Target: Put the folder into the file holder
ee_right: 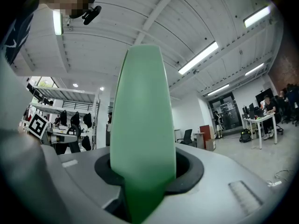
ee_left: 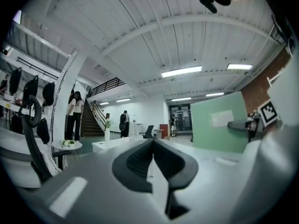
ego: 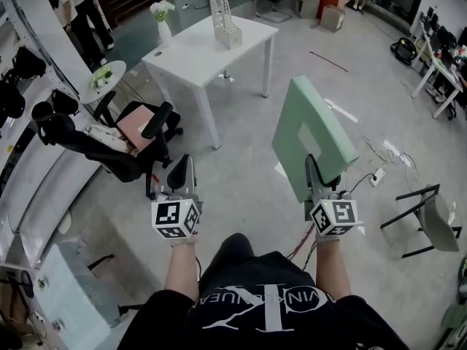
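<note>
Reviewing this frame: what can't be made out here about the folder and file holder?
- File holder contents: head view, too far and small.
- Folder label wording: head and left gripper views, too small.
- Folder's bottom edge: head view, behind the right gripper.
- File holder in right gripper view: not seen; folder fills the middle.

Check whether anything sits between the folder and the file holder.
Nothing visible does. The right claw holds the folder upright over open floor; the file holder stands on the white table ahead. The black chair is off to the left, and the vase stands apart from the holder.
</note>
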The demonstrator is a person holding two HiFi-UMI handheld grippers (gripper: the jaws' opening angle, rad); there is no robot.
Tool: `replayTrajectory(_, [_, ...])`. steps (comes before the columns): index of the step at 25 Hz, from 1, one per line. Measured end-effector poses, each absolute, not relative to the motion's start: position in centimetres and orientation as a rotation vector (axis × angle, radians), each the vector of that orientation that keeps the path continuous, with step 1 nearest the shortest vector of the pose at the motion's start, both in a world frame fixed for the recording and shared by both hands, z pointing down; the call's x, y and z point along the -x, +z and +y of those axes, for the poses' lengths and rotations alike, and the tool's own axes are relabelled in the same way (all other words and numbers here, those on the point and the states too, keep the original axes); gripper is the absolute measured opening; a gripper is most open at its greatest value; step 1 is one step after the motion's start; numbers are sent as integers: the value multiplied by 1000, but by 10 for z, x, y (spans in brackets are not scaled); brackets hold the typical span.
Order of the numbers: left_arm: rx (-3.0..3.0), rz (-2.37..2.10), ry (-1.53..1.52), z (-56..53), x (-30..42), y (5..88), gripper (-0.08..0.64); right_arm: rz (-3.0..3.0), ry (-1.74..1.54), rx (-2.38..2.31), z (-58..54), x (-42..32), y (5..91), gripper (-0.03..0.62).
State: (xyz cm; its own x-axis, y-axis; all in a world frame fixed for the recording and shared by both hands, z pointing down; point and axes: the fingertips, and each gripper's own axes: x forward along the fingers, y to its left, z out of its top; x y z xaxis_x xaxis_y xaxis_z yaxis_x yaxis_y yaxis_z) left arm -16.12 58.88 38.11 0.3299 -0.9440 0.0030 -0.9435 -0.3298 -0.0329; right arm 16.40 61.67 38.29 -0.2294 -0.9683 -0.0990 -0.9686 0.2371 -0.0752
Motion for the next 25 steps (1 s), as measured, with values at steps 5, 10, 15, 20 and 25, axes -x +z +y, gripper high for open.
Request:
replayTrajectory(5, [2530,1818,-11,578,160,377,0,2342,-15,1870,606,-176,384,181])
replayTrajectory(10, [2552,1790,-5,547,143,381,0,2329,-10,1873,580,-190,384,186])
replayTrajectory(15, [2589,1757,-3,492,125,384,0,2340,-16,1876,534,-199,386,186])
replayTrajectory(20, [2564,1746,20,437,117,380,0,2355,-8,1891,483,-206,387,186])
replayTrajectory(25, [2538,1769,31,379,117,377,0,2359,-30,1907,428,-212,390,186])
